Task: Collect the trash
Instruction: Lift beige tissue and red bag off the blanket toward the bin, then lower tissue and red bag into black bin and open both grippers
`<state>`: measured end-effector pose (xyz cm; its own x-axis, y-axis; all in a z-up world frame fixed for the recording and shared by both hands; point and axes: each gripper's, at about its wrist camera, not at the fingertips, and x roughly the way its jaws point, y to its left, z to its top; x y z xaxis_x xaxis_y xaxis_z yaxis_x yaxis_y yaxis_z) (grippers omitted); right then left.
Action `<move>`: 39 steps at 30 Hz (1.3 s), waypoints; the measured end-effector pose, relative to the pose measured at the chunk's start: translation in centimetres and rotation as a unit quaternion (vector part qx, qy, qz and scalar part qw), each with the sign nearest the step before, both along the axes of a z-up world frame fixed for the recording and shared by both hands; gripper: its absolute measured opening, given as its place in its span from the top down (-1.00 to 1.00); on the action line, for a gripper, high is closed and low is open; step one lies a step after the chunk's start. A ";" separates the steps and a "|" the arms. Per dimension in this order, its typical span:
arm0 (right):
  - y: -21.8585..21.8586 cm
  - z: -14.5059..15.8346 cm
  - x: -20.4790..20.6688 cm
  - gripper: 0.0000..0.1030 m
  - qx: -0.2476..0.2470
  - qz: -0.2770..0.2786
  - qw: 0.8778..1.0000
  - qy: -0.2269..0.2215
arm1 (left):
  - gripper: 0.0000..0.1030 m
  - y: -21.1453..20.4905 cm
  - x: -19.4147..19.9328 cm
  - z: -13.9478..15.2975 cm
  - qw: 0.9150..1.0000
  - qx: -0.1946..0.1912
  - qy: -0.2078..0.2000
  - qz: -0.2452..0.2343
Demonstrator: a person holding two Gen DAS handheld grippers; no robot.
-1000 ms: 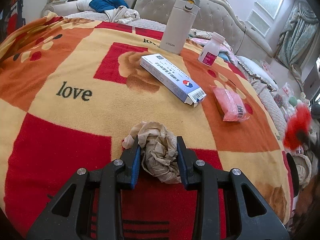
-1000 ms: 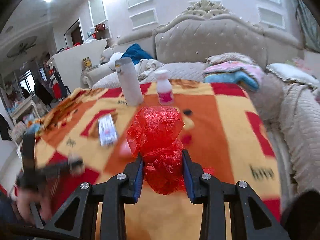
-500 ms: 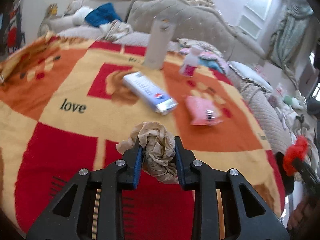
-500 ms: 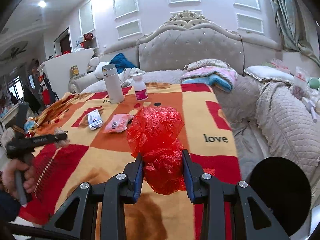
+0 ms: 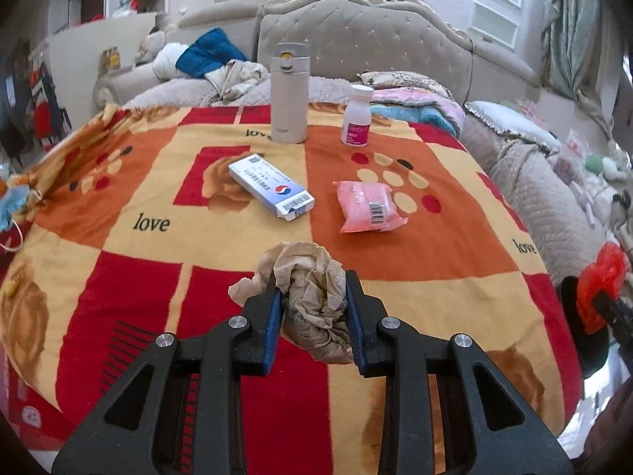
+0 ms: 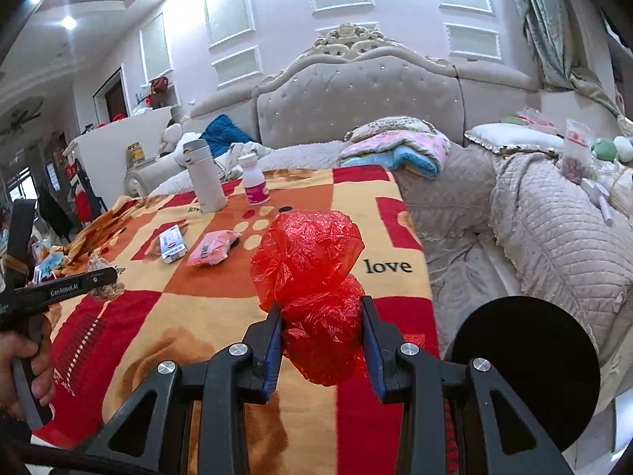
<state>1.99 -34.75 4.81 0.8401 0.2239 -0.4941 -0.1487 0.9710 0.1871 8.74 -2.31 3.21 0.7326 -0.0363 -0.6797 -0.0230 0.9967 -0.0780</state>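
Observation:
My left gripper (image 5: 312, 297) is shut on a crumpled brown paper wad (image 5: 312, 301), lifted above the patterned blanket (image 5: 138, 261). In the right wrist view my right gripper (image 6: 321, 316) is shut on a crumpled red plastic bag (image 6: 312, 269), held above the blanket's near right part. From the left wrist view the red bag (image 5: 601, 281) shows at the far right edge. The right wrist view catches the left gripper (image 6: 99, 281) at the left, with a hand (image 6: 27, 368) on its handle. A round black bin opening (image 6: 526, 372) sits low at the right, beside the blanket's edge.
On the blanket stand a beige thermos (image 5: 289, 95) and a white pill bottle (image 5: 356, 116). A white and blue box (image 5: 271, 186) and a pink packet (image 5: 370, 206) lie in the middle. Behind are a tufted sofa (image 6: 356, 107), cushions and folded bedding (image 6: 399, 146).
Both grippers have drawn back from the blanket with their loads. The left has risen, so more of the table shows. The black bin has come into the right wrist view.

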 end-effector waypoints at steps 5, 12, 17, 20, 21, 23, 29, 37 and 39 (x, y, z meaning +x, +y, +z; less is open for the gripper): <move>-0.7 0.1 -0.3 0.34 0.007 -0.008 1.000 -0.003 | 0.48 -1.2 -0.1 0.0 1.000 0.012 -0.003 -0.006; -1.6 0.1 -0.5 0.33 0.019 -0.017 1.000 -0.006 | 0.48 -2.5 0.0 -0.2 1.000 0.020 0.000 -0.012; -2.6 0.0 -0.6 0.33 0.026 -0.032 0.999 -0.006 | 0.48 -3.6 0.1 -0.3 1.000 0.025 0.000 -0.017; -3.6 -0.2 -0.8 0.33 0.033 -0.047 0.998 -0.002 | 0.48 -4.4 0.3 -0.4 0.999 0.029 0.001 -0.023; -4.1 -0.3 -1.0 0.33 0.038 -0.055 0.998 -0.001 | 0.48 -4.7 0.4 -0.5 0.999 0.031 0.001 -0.025; -5.0 -0.4 -1.2 0.33 0.044 -0.070 0.997 0.002 | 0.48 -5.5 0.5 -0.6 0.999 0.030 0.003 -0.031; -9.5 -1.3 -2.0 0.33 0.068 -0.167 0.983 0.026 | 0.48 -11.5 1.0 -0.7 0.993 0.012 0.007 -0.114; -15.2 -3.3 -2.7 0.33 0.099 -0.264 0.957 0.072 | 0.47 -23.9 1.0 -0.4 0.950 -0.012 0.019 -0.311; -16.7 -4.5 -2.5 0.33 0.134 -0.267 0.950 0.094 | 0.46 -26.9 1.1 -0.5 0.938 0.002 0.011 -0.345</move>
